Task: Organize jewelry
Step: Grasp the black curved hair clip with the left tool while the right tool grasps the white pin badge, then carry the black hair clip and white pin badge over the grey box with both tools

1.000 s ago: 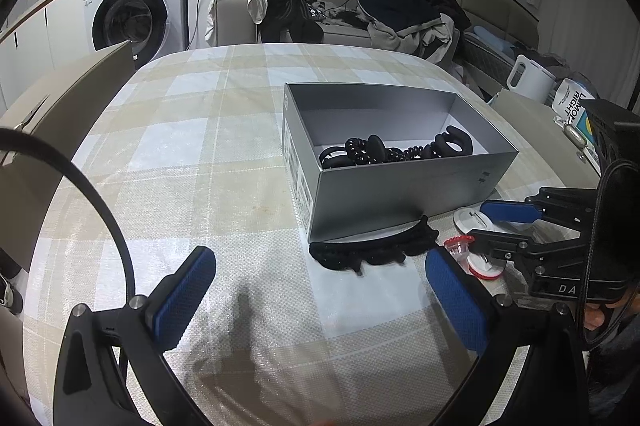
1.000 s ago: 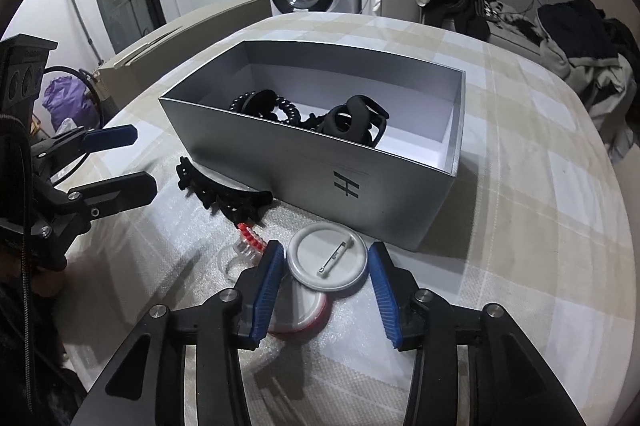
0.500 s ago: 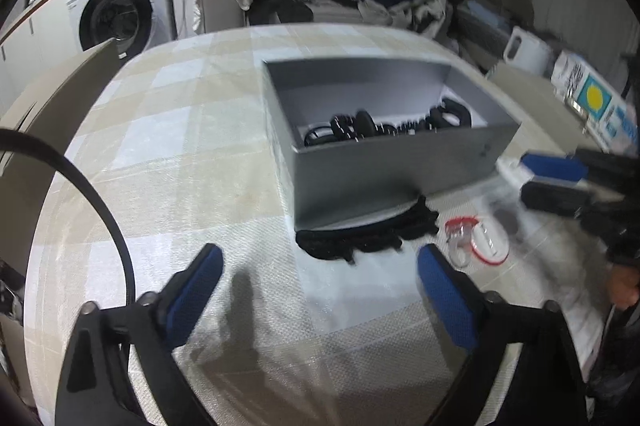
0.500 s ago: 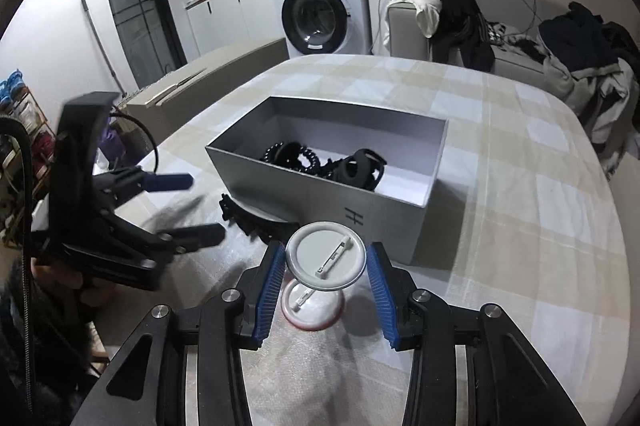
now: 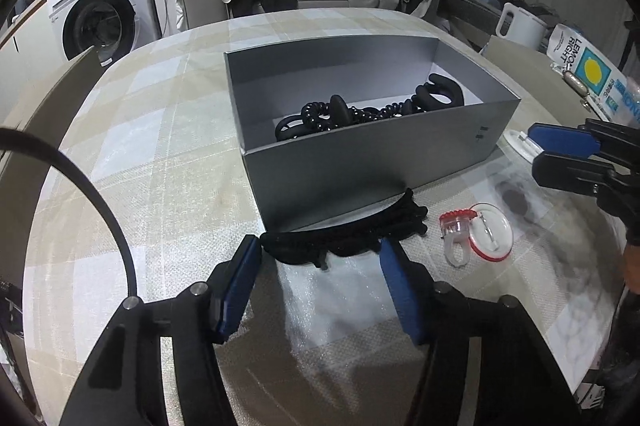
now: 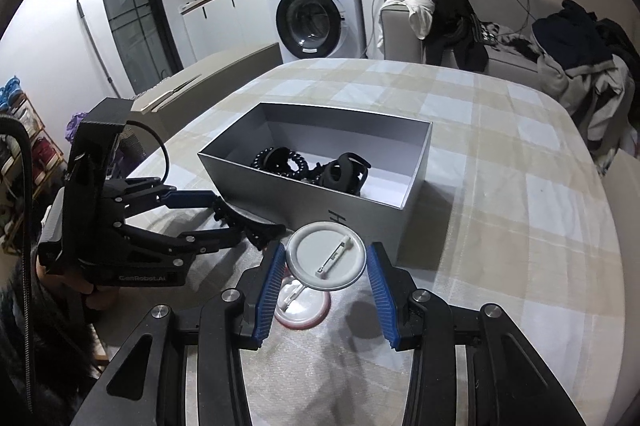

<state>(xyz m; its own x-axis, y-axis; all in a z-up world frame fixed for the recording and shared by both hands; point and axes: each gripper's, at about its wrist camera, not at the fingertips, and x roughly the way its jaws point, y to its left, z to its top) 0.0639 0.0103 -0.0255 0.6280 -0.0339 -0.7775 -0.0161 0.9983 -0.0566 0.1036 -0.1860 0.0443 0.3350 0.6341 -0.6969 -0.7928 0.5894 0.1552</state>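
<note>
Currently mid-transfer: right gripper (image 6: 326, 274) clenched on white pin badge (image 6: 326, 256), lifted above tabletop (image 6: 520, 226), just short of near wall of grey box (image 6: 312, 204). Left gripper (image 5: 320, 266) spread wide, straddling black hair claw (image 5: 344, 232) lying against box front, nothing grasped yet. Inside box already: black coil ties (image 5: 320, 114) and black clip (image 6: 344, 172). Left out on tabletop: red-rimmed badge (image 5: 490, 238) and clear claw clip with red teeth (image 5: 456, 234). Next move probably: carry badge over box wall and release; left needs to descend and pinch hair claw without shoving box. Surface: beige plaid cloth, bubble-wrap patch under loose pieces. Room: washing machine (image 6: 316, 14), sofa with piled clothes (image 6: 580, 66), kettle (image 5: 520, 24)
</note>
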